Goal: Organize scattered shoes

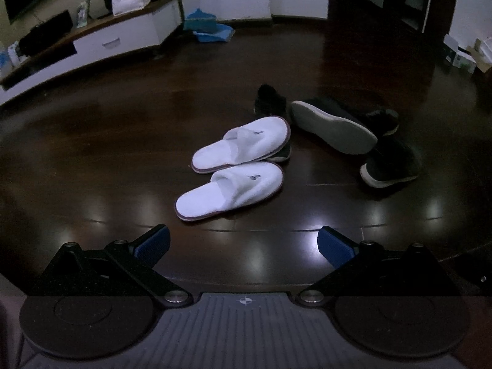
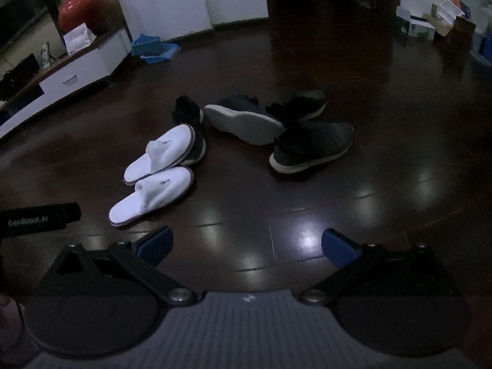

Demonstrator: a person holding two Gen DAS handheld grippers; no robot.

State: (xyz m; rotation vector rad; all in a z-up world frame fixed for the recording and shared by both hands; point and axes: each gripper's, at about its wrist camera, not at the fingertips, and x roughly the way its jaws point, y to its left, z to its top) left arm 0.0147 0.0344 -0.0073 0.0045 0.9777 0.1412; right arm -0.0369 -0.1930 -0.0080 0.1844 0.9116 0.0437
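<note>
The room is dimly lit, and the dark shoes are hard to separate from the dark polished wooden floor (image 1: 92, 153). At the left, a low white cabinet with a drawer (image 1: 117, 38) is cut off by the frame edge. Two white towelling slippers with dark trim (image 1: 233, 169) lie side by side on the floor, toes pointing away. The farther slipper rests partly over a black shoe with a pale sole edge (image 1: 281, 152), most of which is hidden. Behind them a small black furry shape (image 1: 270, 100) cannot be made out clearly. To the right, a dark shoe turned on its side with its grey sole showing (image 1: 333, 130) lies against two more dark shoes with pale soles (image 2: 310, 144), overlapping so their outlines blur.

The left gripper (image 1: 244, 247) is held above the floor near the slippers, jaws spread wide, holding nothing. The right gripper (image 2: 247, 247) is likewise held with jaws spread wide and empty, touching nothing.
</note>
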